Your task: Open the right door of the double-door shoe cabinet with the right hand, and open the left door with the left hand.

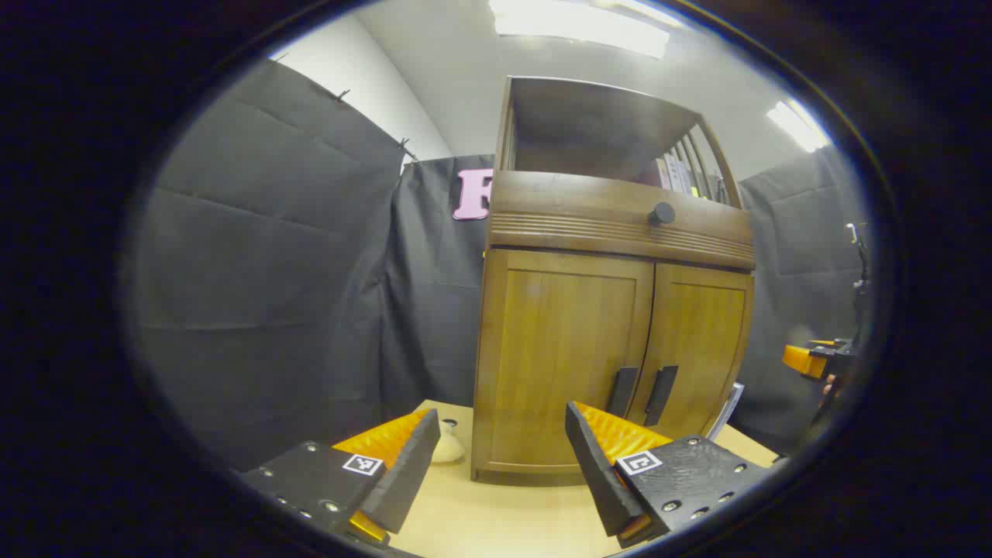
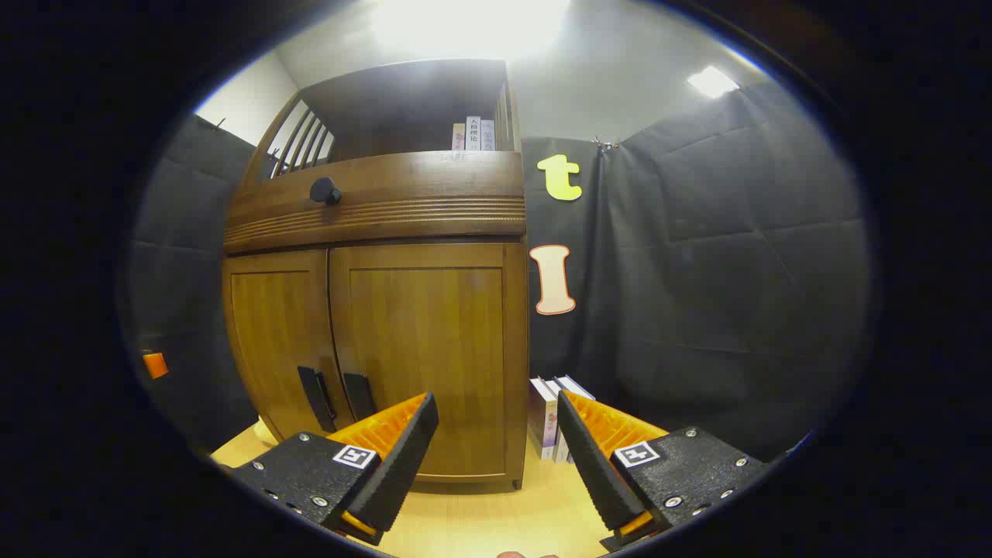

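Right gripper view, shoe cabinet [image 2: 372, 310] ahead of hand-held gripper [image 2: 496, 442]

The shoe cabinet [image 1: 612, 310] is a wooden piece standing upright on a pale tabletop, straight ahead of the left gripper [image 1: 504, 457] and ahead and slightly left of the right gripper [image 2: 496, 449]. Its left door [image 1: 562, 356] and right door [image 2: 422, 349] are both shut, meeting at the middle. Each carries a dark vertical handle: the left handle [image 1: 622, 391] and right handle [image 2: 358, 395] sit side by side low at the seam. Neither gripper touches them.
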Available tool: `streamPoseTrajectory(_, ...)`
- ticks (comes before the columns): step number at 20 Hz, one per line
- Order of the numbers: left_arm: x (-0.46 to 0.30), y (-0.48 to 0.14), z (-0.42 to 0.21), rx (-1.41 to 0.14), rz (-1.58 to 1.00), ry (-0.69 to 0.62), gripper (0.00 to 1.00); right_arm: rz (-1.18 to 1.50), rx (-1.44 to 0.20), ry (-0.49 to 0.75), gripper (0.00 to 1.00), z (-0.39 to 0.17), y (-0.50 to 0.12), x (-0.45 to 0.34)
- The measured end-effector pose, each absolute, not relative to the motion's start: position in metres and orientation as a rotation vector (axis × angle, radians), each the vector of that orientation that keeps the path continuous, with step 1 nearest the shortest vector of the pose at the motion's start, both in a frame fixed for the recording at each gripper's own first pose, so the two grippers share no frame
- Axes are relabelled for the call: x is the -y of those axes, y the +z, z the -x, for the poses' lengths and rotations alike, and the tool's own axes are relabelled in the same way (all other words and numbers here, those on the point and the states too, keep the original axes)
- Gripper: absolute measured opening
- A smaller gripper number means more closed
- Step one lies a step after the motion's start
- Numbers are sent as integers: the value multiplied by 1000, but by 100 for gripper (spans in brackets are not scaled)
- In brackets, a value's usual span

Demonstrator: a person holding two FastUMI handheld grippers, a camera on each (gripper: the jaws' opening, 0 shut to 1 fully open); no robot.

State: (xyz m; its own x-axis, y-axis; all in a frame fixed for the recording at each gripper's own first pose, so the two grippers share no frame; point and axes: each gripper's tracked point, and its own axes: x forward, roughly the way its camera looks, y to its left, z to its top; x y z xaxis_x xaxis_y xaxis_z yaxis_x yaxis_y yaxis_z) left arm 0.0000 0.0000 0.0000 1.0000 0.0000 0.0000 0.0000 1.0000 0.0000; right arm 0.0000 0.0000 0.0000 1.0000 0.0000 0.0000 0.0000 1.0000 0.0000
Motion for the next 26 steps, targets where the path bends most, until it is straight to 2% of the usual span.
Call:
streamPoseTrajectory(3,-3,-1,3,3,-8,0,96,-14,8,4,96,3,0,-4)
streamPoseTrajectory(4,-4,-1,3,0,-13,3,89,-15,5,10,96,6,-2,-6)
streamPoseTrajectory(5,-3,1,3,2,-19,1,96,-11,7,9,96,8,0,-6)
streamPoseTrajectory(6,0,3,4,8,-23,-7,89,-5,12,6,96,10,2,-6)
streamPoseTrajectory(10,9,2,3,9,-32,-26,97,-2,10,11,96,12,0,-12)
streamPoseTrajectory(11,10,1,3,9,-31,-30,93,-2,10,11,95,13,1,-11)
streamPoseTrajectory(12,10,0,3,7,-28,-32,96,-1,12,14,95,14,0,-13)
streamPoseTrajectory(14,11,-5,4,1,-23,-38,96,2,10,23,95,15,0,-17)
streamPoseTrajectory(15,13,-6,4,-2,-22,-38,93,6,7,29,95,16,-2,-20)
streamPoseTrajectory(19,10,-17,6,-14,-8,-27,93,25,2,49,95,12,-3,-31)
streamPoseTrajectory(21,10,-20,8,-25,15,-29,97,22,1,56,95,8,-2,-37)
streamPoseTrajectory(22,9,-20,8,-25,16,-26,93,18,-2,61,95,5,-2,-39)
streamPoseTrajectory(23,7,-21,9,-25,10,-18,97,13,-3,65,95,1,-1,-42)
streamPoseTrajectory(26,8,-22,11,-33,-1,-4,89,5,-3,90,96,-9,3,-55)
